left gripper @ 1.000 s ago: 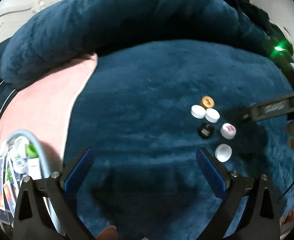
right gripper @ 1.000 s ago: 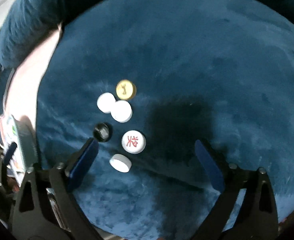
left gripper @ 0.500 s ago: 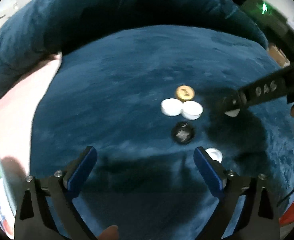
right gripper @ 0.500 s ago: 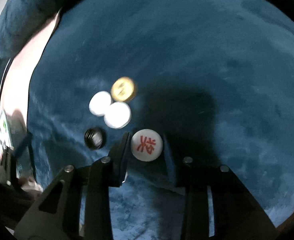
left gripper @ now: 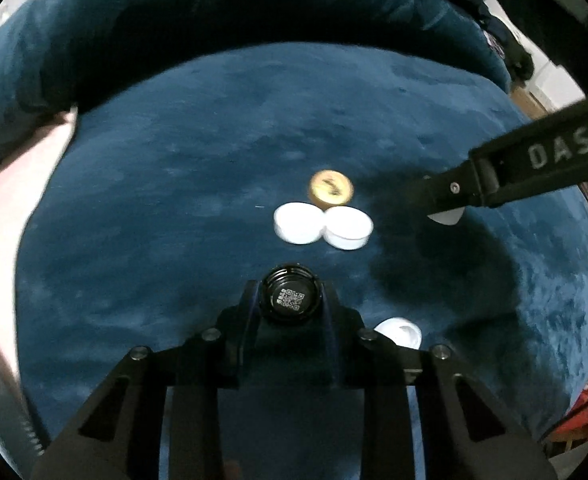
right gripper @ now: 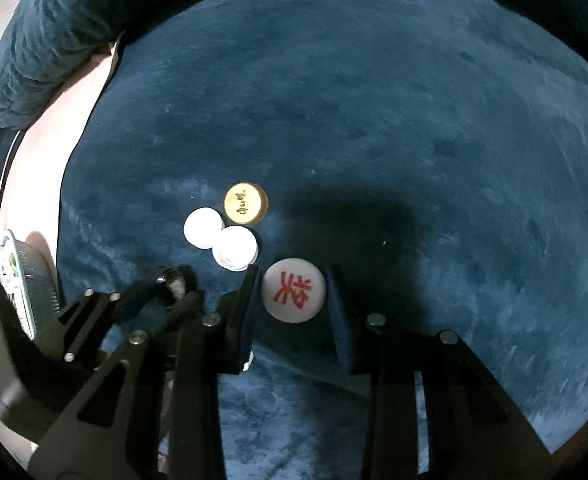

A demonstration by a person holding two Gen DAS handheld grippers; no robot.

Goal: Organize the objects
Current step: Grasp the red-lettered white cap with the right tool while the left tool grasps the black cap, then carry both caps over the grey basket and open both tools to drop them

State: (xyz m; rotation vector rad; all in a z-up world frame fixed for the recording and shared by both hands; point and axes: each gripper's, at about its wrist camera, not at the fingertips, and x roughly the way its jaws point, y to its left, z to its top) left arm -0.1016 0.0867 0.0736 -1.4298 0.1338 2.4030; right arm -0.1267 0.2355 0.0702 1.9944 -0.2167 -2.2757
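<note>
On the plush blue cushion (left gripper: 174,168), both grippers are pinching light, rigid discs by their rims (slippery ones): left gripper (left gripper: 291,300) gripping the black cap (left gripper: 291,295), right gripper (right gripper: 294,294) the red-marked white piece (right gripper: 294,290).

Half hidden behind the left gripper's (left gripper: 290,300) right finger: white cap (left gripper: 398,332) near the blue cushion's (left gripper: 174,184) front edge. Mostly covered by the right gripper's (left gripper: 445,204) finger: white piece (left gripper: 447,217), only 1 sliver showing. Motion-blurred, print unreadable: gold piece (left gripper: 331,188). Cut by the left picture edge, contents too small to tell: grey basket (right gripper: 22,280). Barely visible between the fingers in the right wrist view: black cap (right gripper: 174,282).
</note>
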